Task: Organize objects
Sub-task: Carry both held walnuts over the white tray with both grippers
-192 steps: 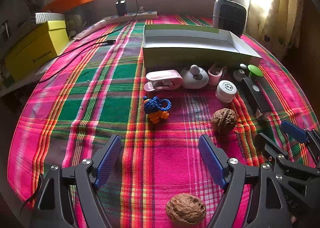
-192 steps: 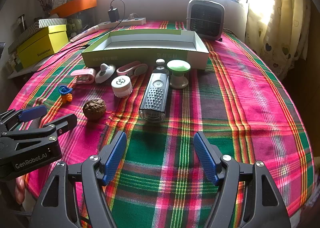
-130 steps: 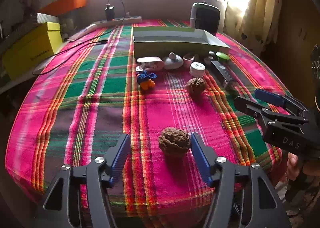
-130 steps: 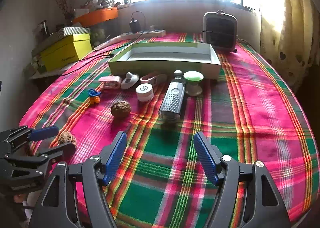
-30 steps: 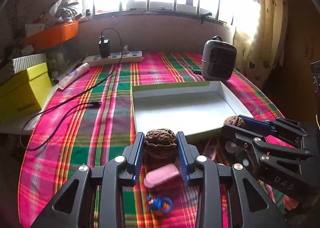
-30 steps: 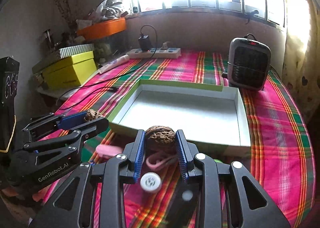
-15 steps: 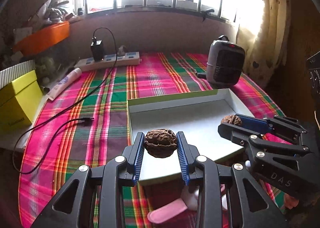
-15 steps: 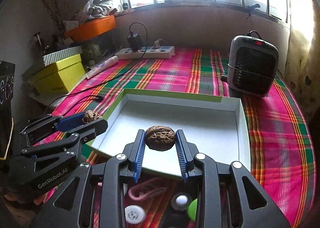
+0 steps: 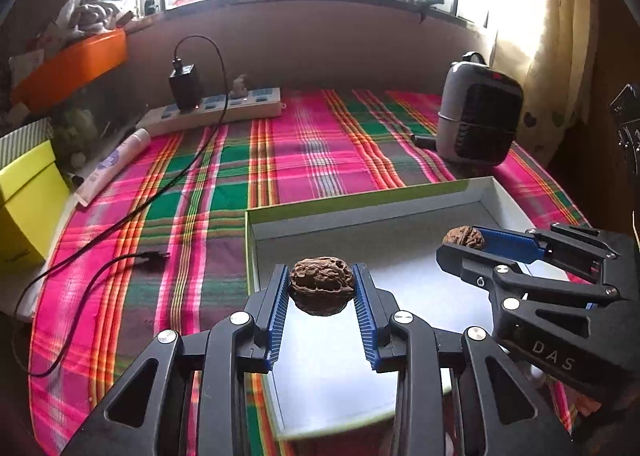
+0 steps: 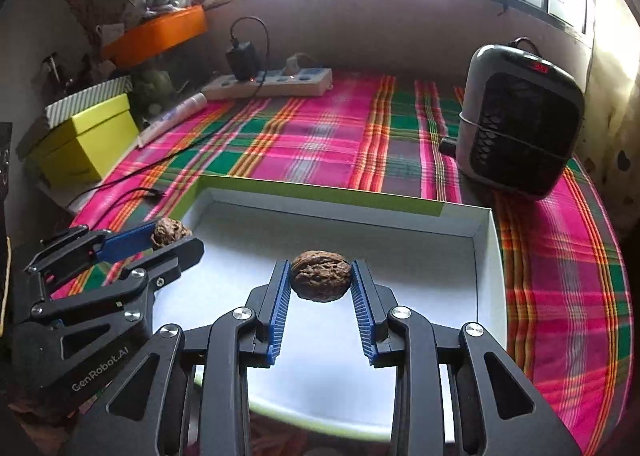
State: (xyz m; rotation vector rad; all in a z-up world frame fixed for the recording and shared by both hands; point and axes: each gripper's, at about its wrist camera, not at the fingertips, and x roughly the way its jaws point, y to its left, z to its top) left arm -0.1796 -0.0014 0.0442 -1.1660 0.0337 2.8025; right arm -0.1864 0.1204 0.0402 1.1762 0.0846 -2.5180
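1. The open box (image 10: 486,256) lies on the plaid cloth (image 10: 320,136); white floor bare, thin card walls; light, likely to slide if bumped.
2. The left gripper (image 9: 322,290) pinches the left walnut (image 9: 322,290) across its middle, poised over the box's left end; the right gripper (image 10: 320,281) pinches the right walnut (image 10: 320,281) likewise, over the box's middle.
3. Each walnut looks light, hard and stiff; its wrinkled shell gives the ribbed blue pads (image 9: 280,308) purchase; being round, it may roll once set down; a hold across the widest part seems safest.
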